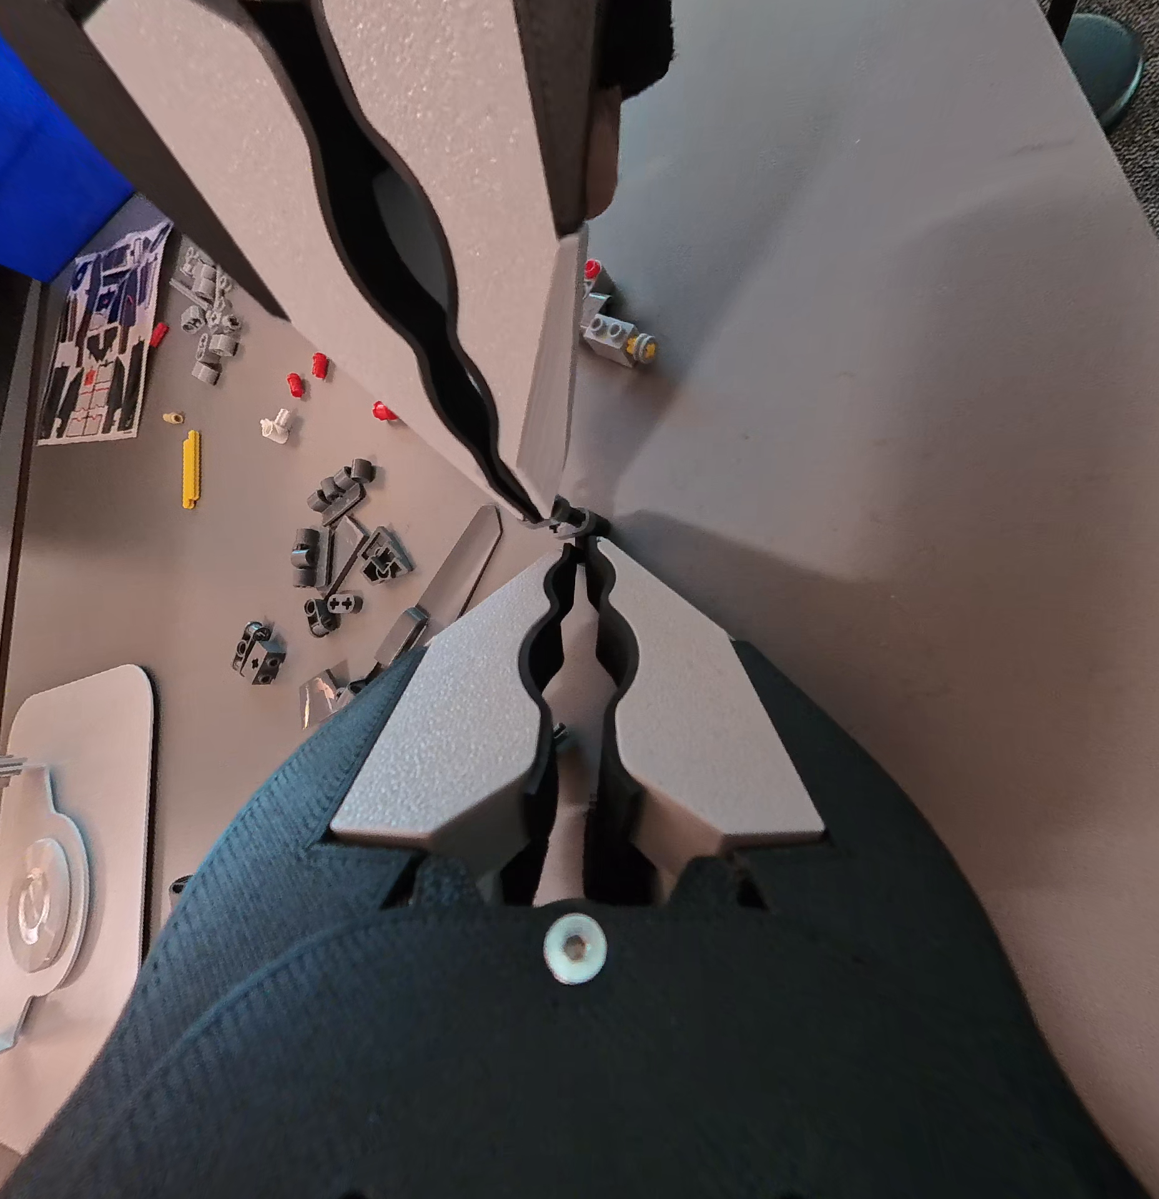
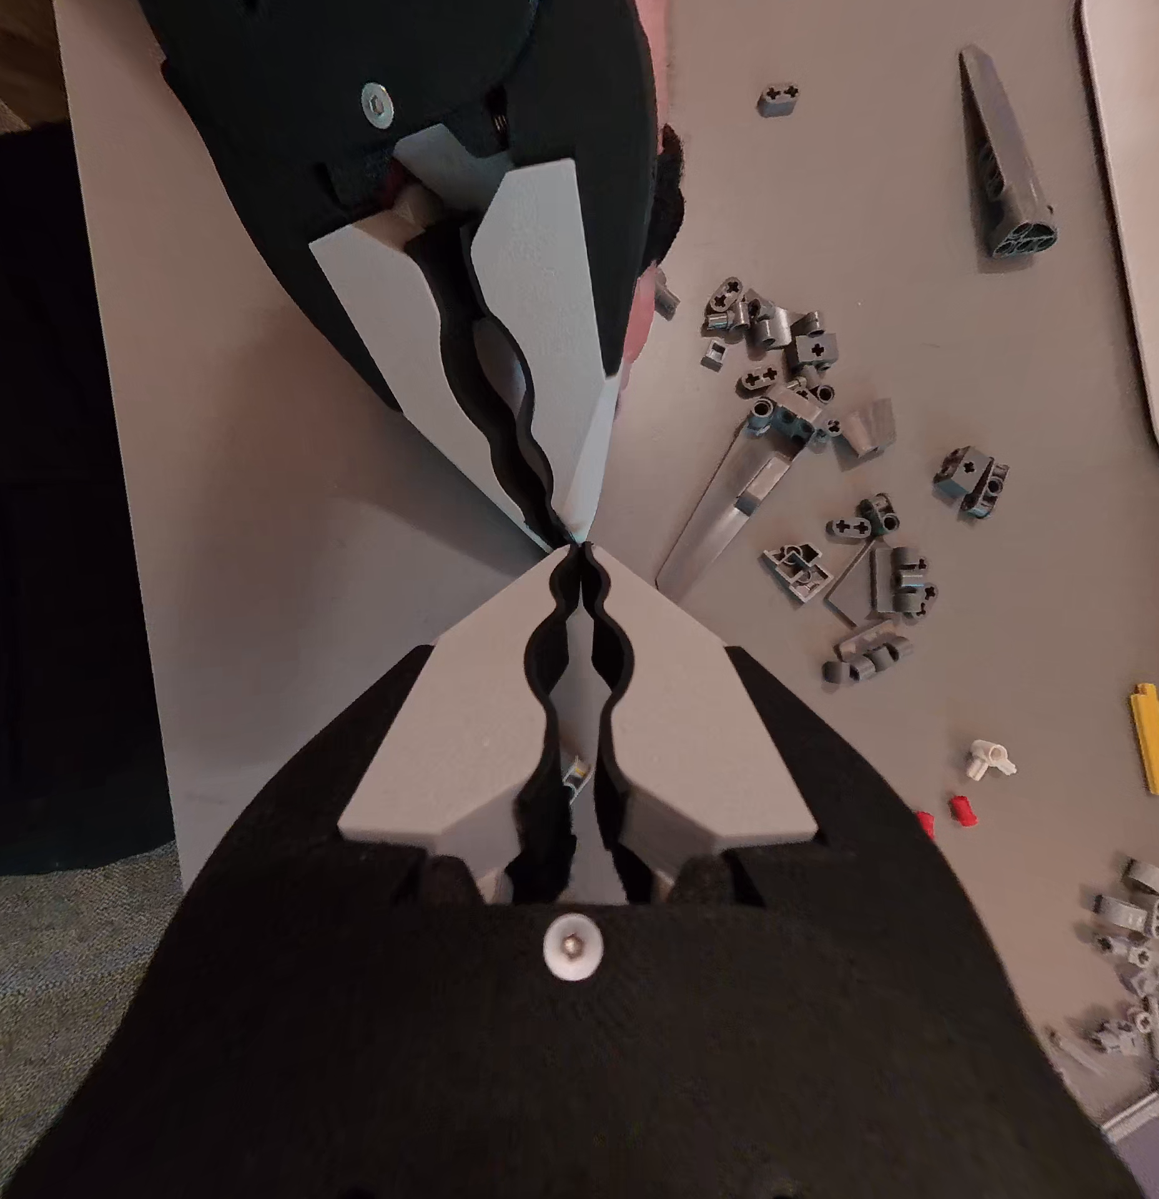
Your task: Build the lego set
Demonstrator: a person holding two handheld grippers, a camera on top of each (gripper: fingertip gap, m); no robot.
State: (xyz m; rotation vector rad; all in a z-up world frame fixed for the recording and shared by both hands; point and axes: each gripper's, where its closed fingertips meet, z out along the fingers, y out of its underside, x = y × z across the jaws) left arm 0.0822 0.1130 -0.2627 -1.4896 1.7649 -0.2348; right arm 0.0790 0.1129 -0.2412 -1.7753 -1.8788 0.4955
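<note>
A smooth, matt grey table fills both views, with a glossy blue bin at its far corner. The left claw and the right claw are the largest things above the table. Each has a black ribbed shell, pale grainy fingers and wavy black pads, and they meet tip to tip over a bare patch of the table. A pale rounded board lies at the table's edge and carries a clear plastic fitting. Next to the bin is a printed sticker sheet. A long flat grey panel with clipped corners lies just beside the left claw, and a tapered dark grey shell piece lies well apart. Loose heaps of dark grey pieces and light grey bushes have holes and cross-shaped sockets. A small brick assembly carries red and yellow studs. The smallest parts are a yellow bar, a white connector and red pins. A small grey connector with a black pin through it sits between the claw tips. The right claw is closed on one end of it. The left claw is squeezed narrow, with its tips against the pin end, but I cannot tell whether they pinch it.
</note>
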